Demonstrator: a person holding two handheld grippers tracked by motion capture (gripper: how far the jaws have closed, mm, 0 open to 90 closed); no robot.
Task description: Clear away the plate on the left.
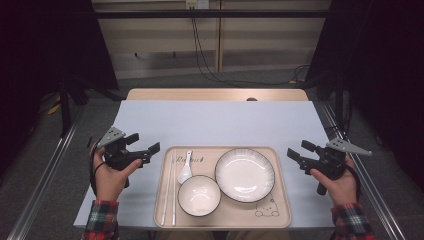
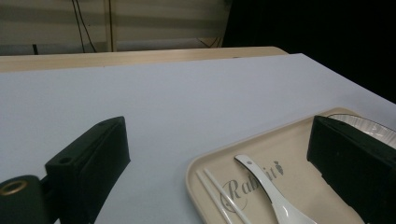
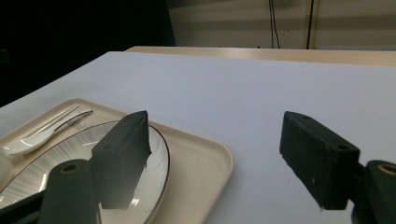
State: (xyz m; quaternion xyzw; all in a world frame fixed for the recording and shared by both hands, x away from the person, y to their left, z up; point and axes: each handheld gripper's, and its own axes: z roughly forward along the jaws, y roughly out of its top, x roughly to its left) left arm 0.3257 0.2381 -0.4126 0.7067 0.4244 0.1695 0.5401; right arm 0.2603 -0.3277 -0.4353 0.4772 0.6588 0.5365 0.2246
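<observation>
A beige rectangular plastic tray [image 1: 280, 200] sits at the near middle of the pale grey table [image 1: 215, 122], carrying a white round plate with a dark rim [image 1: 245, 174] at its 2 o'clock part, a white round bowl with a dark rim [image 1: 199, 195] near its centre-front, a white ceramic soup spoon [image 1: 184, 168] at 11 o'clock and a pair of white chopsticks [image 1: 170, 187] along its 9 o'clock edge. The left gripper [image 1: 145, 151] hovers just beside the tray's 9 o'clock side and the right gripper [image 1: 296, 157] just beside its 3 o'clock side; both have their jaws spread wide and hold nothing. The likely step is to take the tray by its two short edges. To do it well, lower each gripper until one jaw can slip under the raised rim and the other over it, meeting the rim squarely near the middle of each short side. On the left, keep the upper jaw clear of the chopsticks; on the right, clear of the plate, which lies near that rim. Close both together and lift level, since the crockery lies loose and could slide.
</observation>
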